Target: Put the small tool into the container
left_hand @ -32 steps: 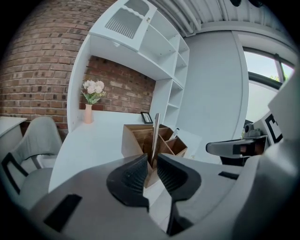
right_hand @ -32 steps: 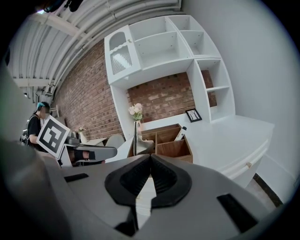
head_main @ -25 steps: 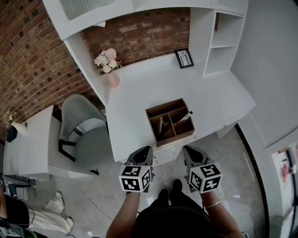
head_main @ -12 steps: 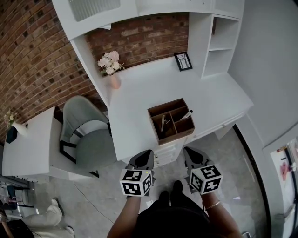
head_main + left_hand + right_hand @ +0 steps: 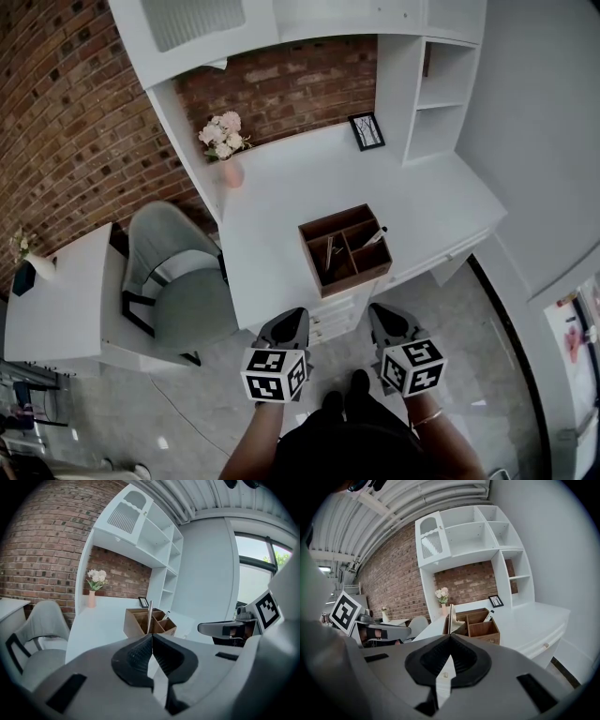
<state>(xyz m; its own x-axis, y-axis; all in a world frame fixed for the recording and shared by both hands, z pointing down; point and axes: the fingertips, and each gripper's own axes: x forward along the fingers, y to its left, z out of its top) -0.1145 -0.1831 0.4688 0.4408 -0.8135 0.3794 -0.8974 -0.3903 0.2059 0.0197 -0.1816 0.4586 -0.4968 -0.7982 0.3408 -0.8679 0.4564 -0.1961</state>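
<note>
Small tool (image 5: 374,236): seemingly leaning in the container (image 5: 361,278) on the bench (image 5: 281,206), well ahead of both jaws. Left gripper (image 5: 296,314), right gripper (image 5: 377,311): jaws pressing together, gripping nothing. Risk: tool is resting against the rim and could tip out if the container is being nudged.

Left gripper (image 5: 293,319), right gripper (image 5: 379,313): now lower in head view, drawn farther back from the wooden box (image 5: 344,249) on the desk (image 5: 272,216).
</note>
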